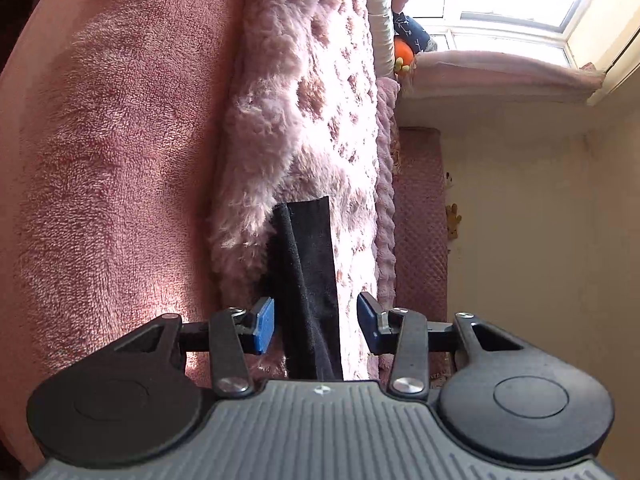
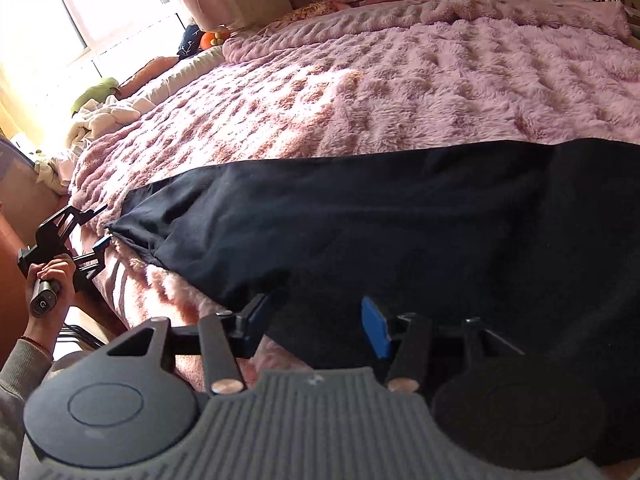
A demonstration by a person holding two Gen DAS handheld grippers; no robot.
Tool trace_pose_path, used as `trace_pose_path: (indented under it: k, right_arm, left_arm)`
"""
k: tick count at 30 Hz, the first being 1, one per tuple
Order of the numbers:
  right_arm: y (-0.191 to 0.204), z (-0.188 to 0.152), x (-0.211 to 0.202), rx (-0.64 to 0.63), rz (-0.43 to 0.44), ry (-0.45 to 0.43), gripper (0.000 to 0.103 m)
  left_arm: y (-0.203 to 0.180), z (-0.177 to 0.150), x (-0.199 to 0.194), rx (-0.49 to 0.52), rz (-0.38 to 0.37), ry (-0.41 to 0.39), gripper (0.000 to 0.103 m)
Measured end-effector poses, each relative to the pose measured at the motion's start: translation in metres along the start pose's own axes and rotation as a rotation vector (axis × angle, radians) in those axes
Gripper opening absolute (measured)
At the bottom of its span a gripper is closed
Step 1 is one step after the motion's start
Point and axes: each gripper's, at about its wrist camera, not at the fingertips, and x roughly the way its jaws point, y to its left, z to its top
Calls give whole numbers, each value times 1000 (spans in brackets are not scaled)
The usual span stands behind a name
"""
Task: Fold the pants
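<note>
just one black pants [image 2: 400, 224] on pink blanket [image 2: 360, 92], left gripper [image 1: 316, 326] open around hem, right gripper [image 2: 316, 326] open

1. The black pants [image 2: 360, 216] stretch along the bed's near edge, covering it.
2. Behind them the fluffy pink blanket [image 2: 360, 92] lies bare across the bed's middle.
3. Crumpled pale bedding [image 2: 108, 116] and cushions crowd the far window-side edge.
</note>
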Motion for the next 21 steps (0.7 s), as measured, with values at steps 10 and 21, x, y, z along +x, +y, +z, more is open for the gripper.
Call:
trace_pose_path:
  k: [10, 21]
  right_arm:
    - [-3, -1, -3, 1, -21, -2, 49]
    - [-23, -1, -23, 33, -40, -67, 49]
  left_arm:
    - [-10, 16, 59, 40, 96, 28, 13]
    - [-102, -52, 16, 287, -60, -52, 3]
